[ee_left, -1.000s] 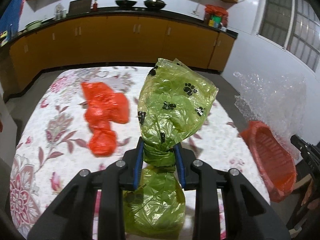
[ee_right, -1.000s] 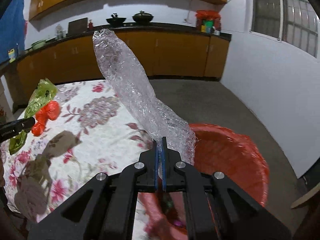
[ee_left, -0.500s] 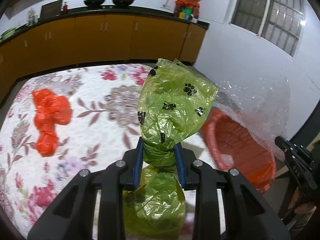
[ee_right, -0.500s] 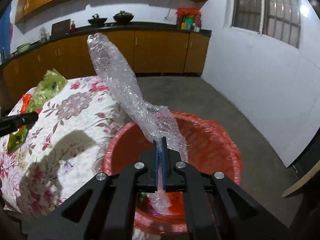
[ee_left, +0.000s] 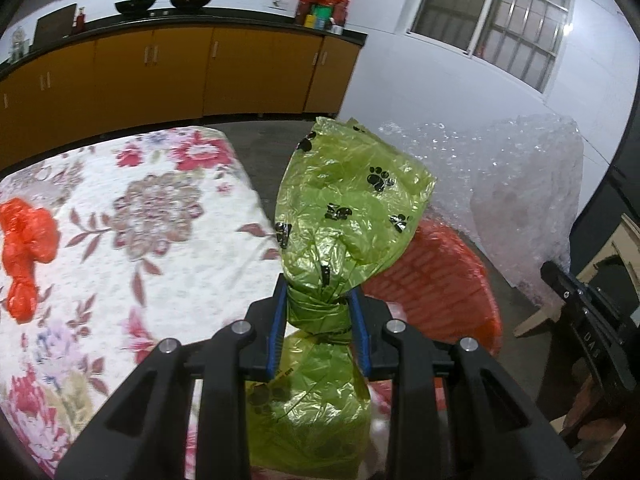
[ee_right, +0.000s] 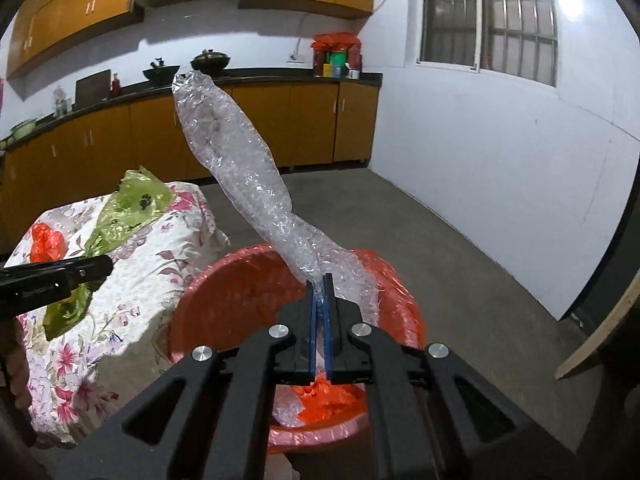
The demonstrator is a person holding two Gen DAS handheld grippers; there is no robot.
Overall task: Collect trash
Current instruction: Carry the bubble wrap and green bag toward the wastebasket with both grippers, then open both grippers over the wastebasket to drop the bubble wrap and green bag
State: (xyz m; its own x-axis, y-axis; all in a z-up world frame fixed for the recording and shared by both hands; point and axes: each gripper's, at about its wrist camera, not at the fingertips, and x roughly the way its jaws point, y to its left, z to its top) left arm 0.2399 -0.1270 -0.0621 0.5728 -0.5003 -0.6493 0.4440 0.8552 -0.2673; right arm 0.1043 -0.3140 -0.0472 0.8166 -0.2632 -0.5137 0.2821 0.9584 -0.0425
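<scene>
1. Nearest the left wrist camera, the left hand-held gripper [ee_left: 319, 322] is closed partway, its blue pads pinching the twisted neck of a green bag [ee_left: 352, 204] printed with black paw marks; the bag's lower bulge hangs below the fingers and is cut off by the bottom edge of the picture.
2. Closest in the right wrist view, the right hand-held gripper [ee_right: 319, 304] is clamped fully together on a thin fold of clear bubble wrap [ee_right: 236, 160], which rises from the pads as a long twisted roll tilted up and to the left.
3. Just beyond the right gripper's fingers sits a red tub [ee_right: 224, 292] on the floor, lined with red plastic; the gripper body covers its middle, so what lies inside is hard to make out beyond some red and clear plastic at the bottom.
4. From the left view the same tub is largely hidden behind the green bag, and the bubble wrap spreads as a pale blurred sheet at the right.
5. Beside the tub, to its left, is the bench [ee_right: 120, 320] under a floral cloth, its near corner touching or nearly touching the tub's rim; I cannot tell which.
6. Farther back on the cloth lies a crumpled orange bag [ee_left: 26, 248], blurred and partly cut off at the left edge.
7. Along the far wall run orange cabinets [ee_right: 256, 128] under a dark counter holding pans, too small to read further.
</scene>
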